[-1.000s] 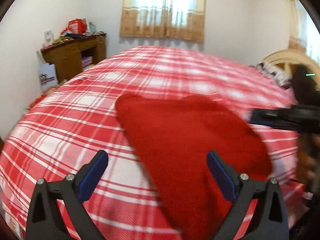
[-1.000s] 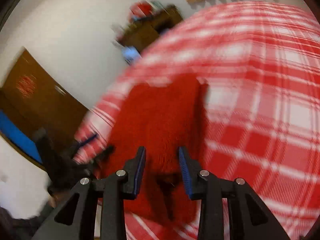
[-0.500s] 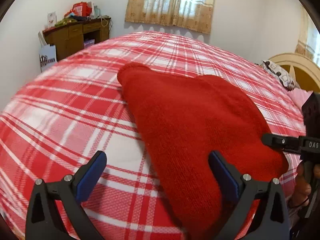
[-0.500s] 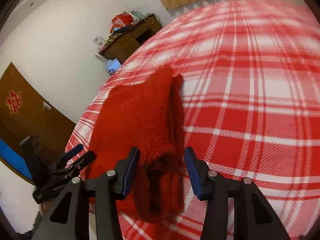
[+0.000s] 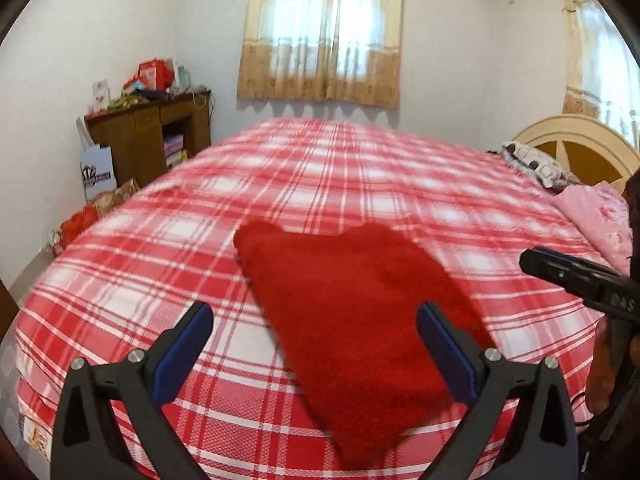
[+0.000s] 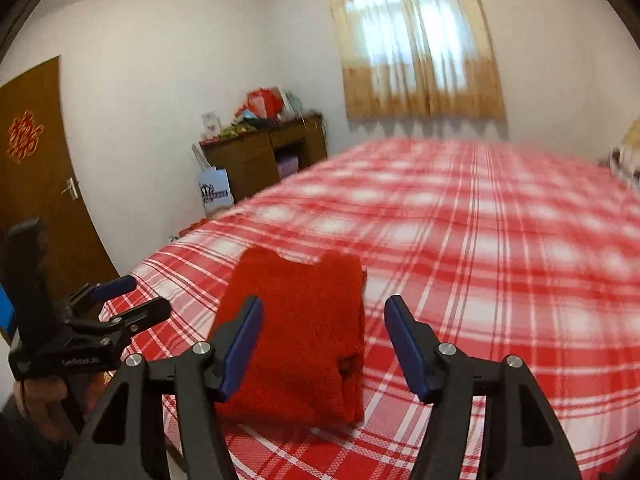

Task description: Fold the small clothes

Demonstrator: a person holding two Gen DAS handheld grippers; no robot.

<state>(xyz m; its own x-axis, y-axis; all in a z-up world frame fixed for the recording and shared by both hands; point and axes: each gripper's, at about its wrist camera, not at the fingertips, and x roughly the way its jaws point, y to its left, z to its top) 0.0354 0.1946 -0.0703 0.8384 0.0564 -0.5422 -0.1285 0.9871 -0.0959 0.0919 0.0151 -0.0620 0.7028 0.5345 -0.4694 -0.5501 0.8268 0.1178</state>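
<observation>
A small red knitted garment (image 5: 352,312) lies folded on the red and white plaid bed (image 5: 340,176), near the bed's near edge. It also shows in the right wrist view (image 6: 304,332). My left gripper (image 5: 314,336) is open and empty, held above and just short of the garment. My right gripper (image 6: 324,332) is open and empty, raised over the garment's near end. The right gripper also shows at the right edge of the left wrist view (image 5: 576,280). The left gripper shows at the left of the right wrist view (image 6: 120,300).
A wooden desk (image 5: 152,140) with clutter stands by the far left wall, a white paper bag (image 5: 98,176) beside it. A curtained window (image 5: 324,40) is behind the bed. The headboard (image 5: 576,148) and pink pillows (image 5: 596,216) are at right. A brown door (image 6: 36,184) is at left.
Both grippers have lifted and pulled back from the garment. The right gripper's jaws have opened wider. The garment lies where it was.
</observation>
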